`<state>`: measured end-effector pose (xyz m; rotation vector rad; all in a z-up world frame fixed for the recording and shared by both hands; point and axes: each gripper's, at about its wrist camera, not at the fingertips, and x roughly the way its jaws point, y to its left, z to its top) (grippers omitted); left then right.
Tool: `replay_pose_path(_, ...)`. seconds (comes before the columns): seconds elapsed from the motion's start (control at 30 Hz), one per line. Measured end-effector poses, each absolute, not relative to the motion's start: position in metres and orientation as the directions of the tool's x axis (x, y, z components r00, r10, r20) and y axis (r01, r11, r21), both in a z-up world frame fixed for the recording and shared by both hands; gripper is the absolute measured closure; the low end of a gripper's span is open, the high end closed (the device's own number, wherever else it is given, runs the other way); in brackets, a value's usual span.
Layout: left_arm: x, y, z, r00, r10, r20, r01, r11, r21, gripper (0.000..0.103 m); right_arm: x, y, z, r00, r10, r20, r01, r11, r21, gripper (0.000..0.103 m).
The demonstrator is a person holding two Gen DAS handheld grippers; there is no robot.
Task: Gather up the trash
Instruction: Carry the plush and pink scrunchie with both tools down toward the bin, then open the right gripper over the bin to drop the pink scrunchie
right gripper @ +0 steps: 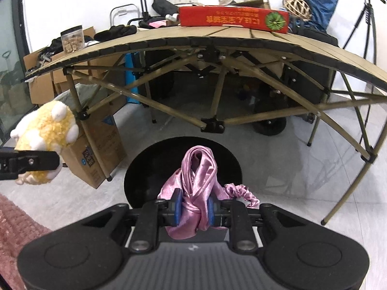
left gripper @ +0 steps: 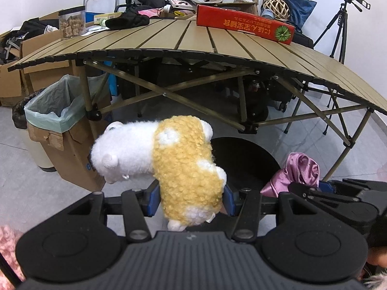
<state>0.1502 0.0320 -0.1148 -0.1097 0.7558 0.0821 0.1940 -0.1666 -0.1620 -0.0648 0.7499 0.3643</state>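
My left gripper (left gripper: 191,199) is shut on a white and yellow plush toy (left gripper: 179,164) and holds it in the air above the floor. The toy also shows at the left of the right wrist view (right gripper: 46,130). My right gripper (right gripper: 194,211) is shut on a bunched pink satin cloth (right gripper: 198,176) with a ruffled elastic edge, held above a black round bin (right gripper: 150,169). The cloth also shows in the left wrist view (left gripper: 297,171), beside the black bin (left gripper: 244,162). A cardboard box lined with a pale green bag (left gripper: 53,111) stands on the floor to the left.
A folding slatted table (left gripper: 169,38) stands ahead with crossed metal legs (left gripper: 183,99). On it lie a red box (left gripper: 244,23), a clear jar (left gripper: 72,21) and black clutter. A tripod (left gripper: 338,31) stands at the right. A pink rug (right gripper: 17,227) lies at lower left.
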Motion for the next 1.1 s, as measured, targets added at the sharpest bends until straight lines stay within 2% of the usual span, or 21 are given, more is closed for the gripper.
replay_pose_path(0.2,0.164,0.037,-0.113,0.733,0.059,-0.677,-0.136,0.989,-0.061,0.052,0.224,-0.151,-0.17,0.661,0.309,-0.684,-0.37,0.927,0.061,0.083)
replay_pose_path(0.67,0.208,0.057,-0.121,0.688,0.128,-0.715,-0.233,0.971,-0.05,0.052,0.274,-0.131,-0.195,0.624,0.336,-0.706,-0.391,0.916,0.091,0.081)
replay_pose_path(0.83,0.223,0.061,-0.125,0.678,0.146,-0.72,-0.253,0.966,-0.043,0.052,0.284,-0.128,-0.202,0.598,0.355,-0.718,-0.407,0.907,0.109,0.076)
replay_pose_path(0.97,0.225,0.063,-0.129,0.668,0.145,-0.73,-0.258,0.965,-0.044,0.052,0.288,-0.125,-0.206,0.592,0.342,-0.729,-0.411,0.907,0.092,0.061)
replay_pose_path(1.0,0.225,0.063,-0.13,0.665,0.144,-0.732,-0.259,0.965,-0.045,0.052,0.288,-0.124,-0.206,0.593,0.334,-0.733,-0.408,0.909,0.084,0.047)
replay_pose_path(1.03,0.225,0.064,-0.13,0.663,0.143,-0.735,-0.26,0.965,-0.047,0.052,0.289,-0.124,-0.206,0.596,0.322,-0.736,-0.403,0.912,0.073,0.038)
replay_pose_path(1.07,0.225,0.064,-0.131,0.66,0.141,-0.738,-0.261,0.964,-0.049,0.052,0.289,-0.124,-0.206,0.601,0.307,-0.738,-0.396,0.916,0.059,0.02)
replay_pose_path(1.1,0.225,0.065,-0.132,0.658,0.141,-0.739,-0.262,0.964,-0.05,0.052,0.288,-0.125,-0.206,0.607,0.294,-0.739,-0.389,0.92,0.047,0.009)
